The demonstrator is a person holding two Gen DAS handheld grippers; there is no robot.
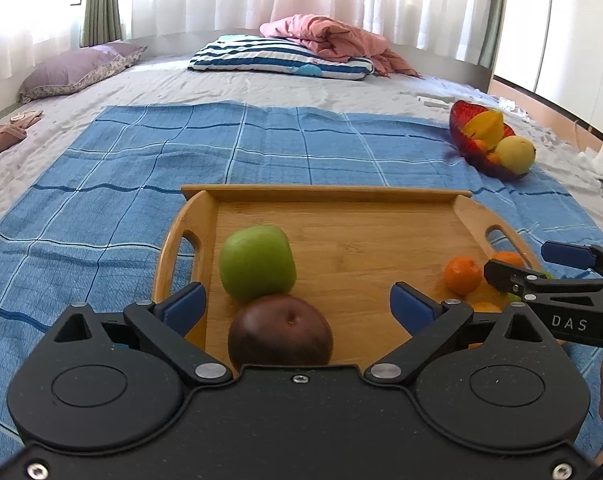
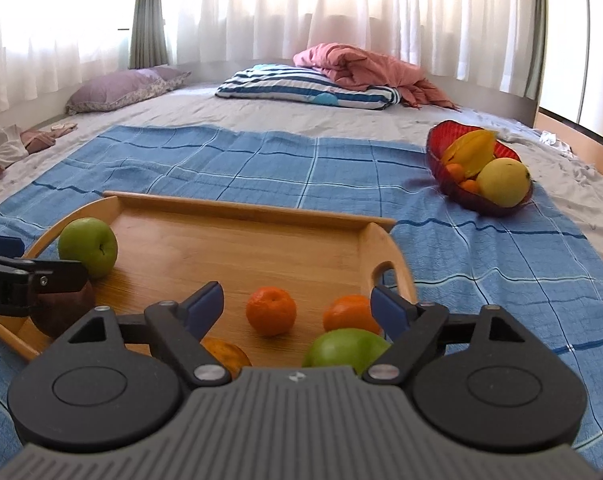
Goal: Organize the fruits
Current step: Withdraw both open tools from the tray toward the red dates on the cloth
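A wooden tray (image 1: 341,200) lies on a blue checked blanket (image 1: 101,200) spread over the bed. The left hand-held gripper (image 1: 297,306) hovers over the tray's near left part, with a dark red apple (image 1: 279,332) right between its spread fingers and a green apple (image 1: 256,264) touching that fruit just beyond.

The right hand-held gripper (image 2: 297,306) hangs over the tray's right part; a tangerine (image 2: 270,310) sits ahead between its fingers, a second tangerine (image 2: 347,314) lies near its right finger, and another green apple (image 2: 341,350) and an orange fruit (image 2: 223,354) lie close under it.

Well apart, on the blanket's far right corner, a red bowl (image 2: 437,152) holds a yellow pear-like fruit (image 2: 503,182), a starfruit (image 2: 471,148) and small orange fruits.

Both hand-held grippers stand wide open, grasping nothing.
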